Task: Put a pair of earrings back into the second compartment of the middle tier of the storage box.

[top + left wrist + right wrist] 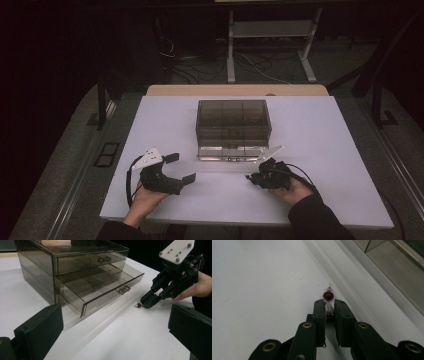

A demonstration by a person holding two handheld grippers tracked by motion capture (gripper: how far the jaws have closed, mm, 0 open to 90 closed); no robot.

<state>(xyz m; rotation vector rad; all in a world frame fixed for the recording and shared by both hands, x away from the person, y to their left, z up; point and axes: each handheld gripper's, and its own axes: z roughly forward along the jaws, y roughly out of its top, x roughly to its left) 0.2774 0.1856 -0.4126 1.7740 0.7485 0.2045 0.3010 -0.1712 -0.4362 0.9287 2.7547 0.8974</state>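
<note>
Progress: the pick-up appears made, the stowing not yet.

At lower left of the high view, the left gripper (181, 168) rests on the white table (320, 150), its jaws spread wide with nothing between them. It takes no part in the work at this moment.

At centre of that view stands the smoke-tinted clear plastic drawer cabinet (233, 122). The left gripper view shows its upper drawer (90, 261) closed and its lower drawer (100, 288) pulled well out, divided into compartments. All visible compartments look empty; the contents of the upper drawer cannot be made out through the tint.

At lower right of the high view, the right gripper (248, 177) points low at the table in front of the cabinet. Its jaws are closed onto a small dark-red bead on a thin wire pin (328, 295); the bead protrudes just past the fingertips, at or just above the table surface.

Judgement: remaining is to carry the bead to the open lower drawer and release it in a compartment, then likely shut the drawer.
</note>
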